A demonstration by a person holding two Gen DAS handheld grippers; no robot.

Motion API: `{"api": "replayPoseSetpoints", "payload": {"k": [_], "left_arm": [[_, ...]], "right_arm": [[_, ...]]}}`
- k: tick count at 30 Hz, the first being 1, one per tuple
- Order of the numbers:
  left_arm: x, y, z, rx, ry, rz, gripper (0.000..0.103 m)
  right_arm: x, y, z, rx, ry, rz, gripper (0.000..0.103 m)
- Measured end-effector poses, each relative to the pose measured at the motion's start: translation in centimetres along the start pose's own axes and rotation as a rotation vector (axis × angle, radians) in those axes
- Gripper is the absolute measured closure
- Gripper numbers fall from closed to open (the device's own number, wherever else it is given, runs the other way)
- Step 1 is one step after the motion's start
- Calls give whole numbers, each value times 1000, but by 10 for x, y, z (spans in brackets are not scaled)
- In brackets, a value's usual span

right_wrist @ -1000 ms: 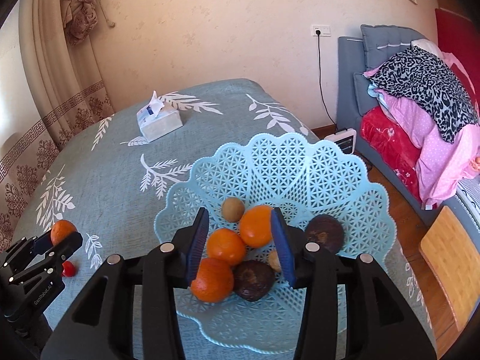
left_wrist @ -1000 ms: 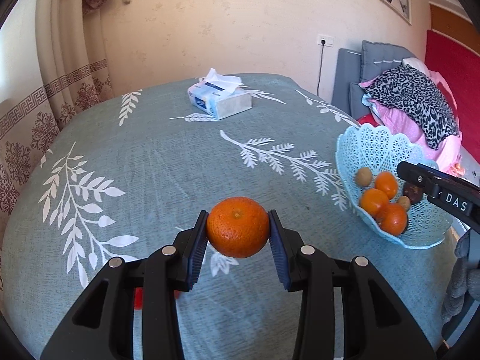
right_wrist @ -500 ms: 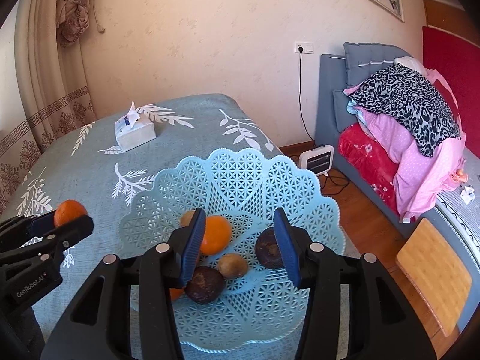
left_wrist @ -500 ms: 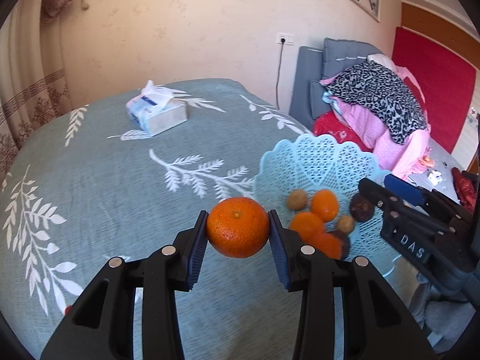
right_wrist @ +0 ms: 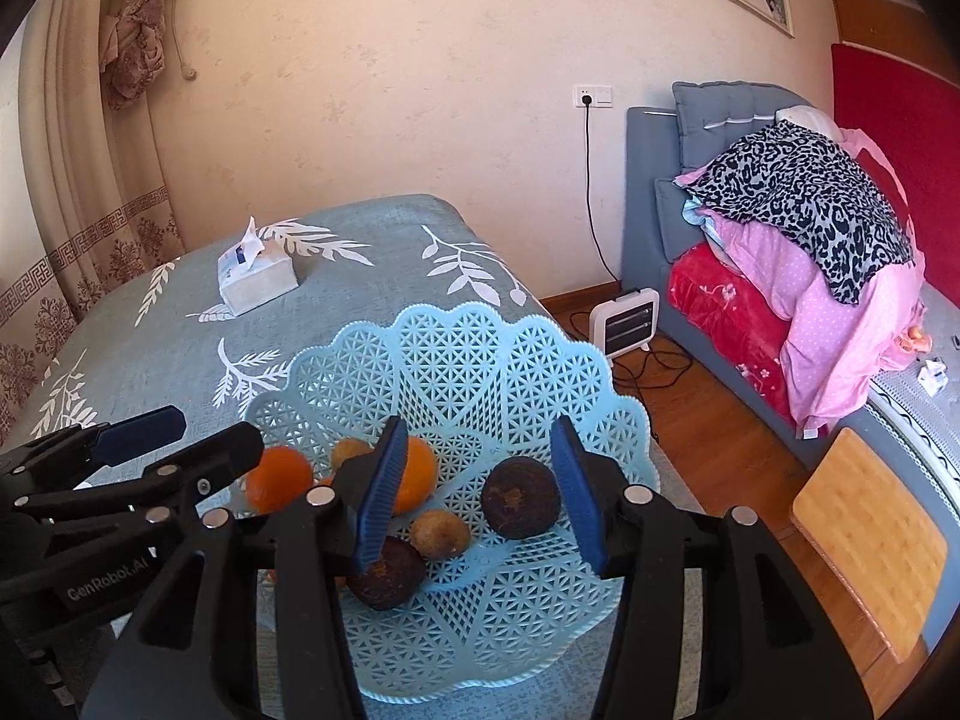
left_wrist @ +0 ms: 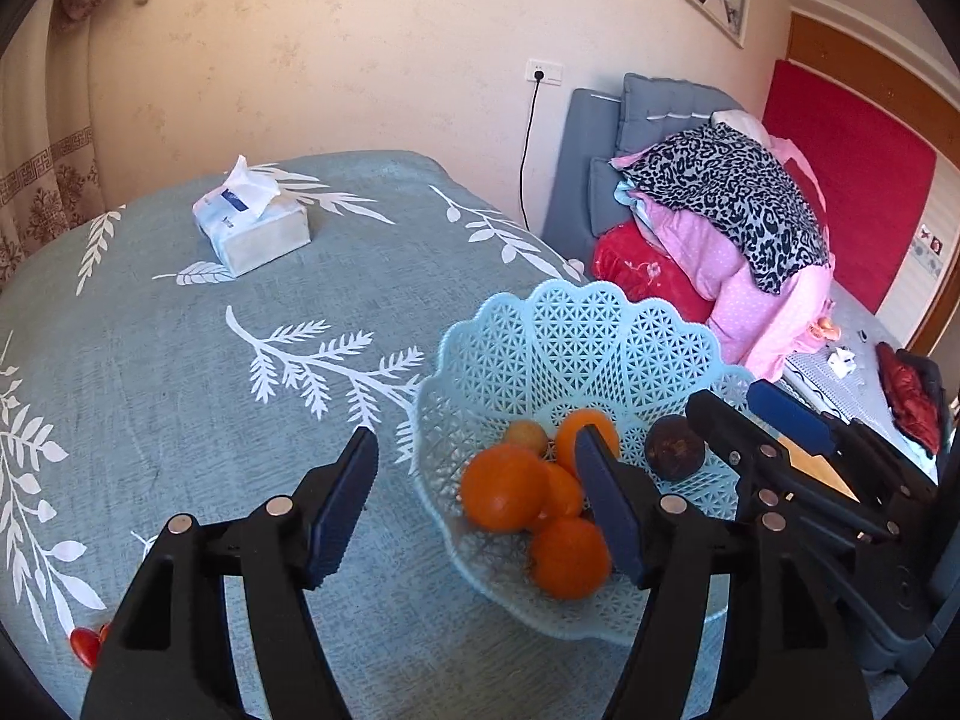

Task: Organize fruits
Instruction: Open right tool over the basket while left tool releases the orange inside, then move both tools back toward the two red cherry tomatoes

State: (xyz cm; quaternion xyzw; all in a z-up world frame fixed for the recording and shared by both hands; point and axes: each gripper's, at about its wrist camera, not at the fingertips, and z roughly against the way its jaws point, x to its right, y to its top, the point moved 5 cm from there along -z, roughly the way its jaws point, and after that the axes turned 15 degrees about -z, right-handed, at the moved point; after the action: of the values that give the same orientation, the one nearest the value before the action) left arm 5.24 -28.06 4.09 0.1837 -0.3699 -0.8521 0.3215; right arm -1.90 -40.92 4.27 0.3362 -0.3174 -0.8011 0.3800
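Left gripper [left_wrist: 477, 495] wide, empty, over basket [left_wrist: 576, 324]; orange [left_wrist: 504, 487] between fingers. Right gripper [right_wrist: 474, 483] wide. Likely next: fetching more fruit.

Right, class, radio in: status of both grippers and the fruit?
Left hand-held gripper open, empty. Right hand-held gripper open over basket. Oranges in basket. Nothing blocking.

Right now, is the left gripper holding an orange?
No. The left gripper is open with nothing between its pads; the oranges lie in the basket.
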Motion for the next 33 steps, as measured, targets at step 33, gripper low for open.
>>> {"api": "replayPoseSetpoints", "payload": {"k": [33], "left_arm": [[-46, -42, 28, -60, 205, 43, 16]], "right_arm": [[-20, -9, 3, -14, 28, 37, 35]]}}
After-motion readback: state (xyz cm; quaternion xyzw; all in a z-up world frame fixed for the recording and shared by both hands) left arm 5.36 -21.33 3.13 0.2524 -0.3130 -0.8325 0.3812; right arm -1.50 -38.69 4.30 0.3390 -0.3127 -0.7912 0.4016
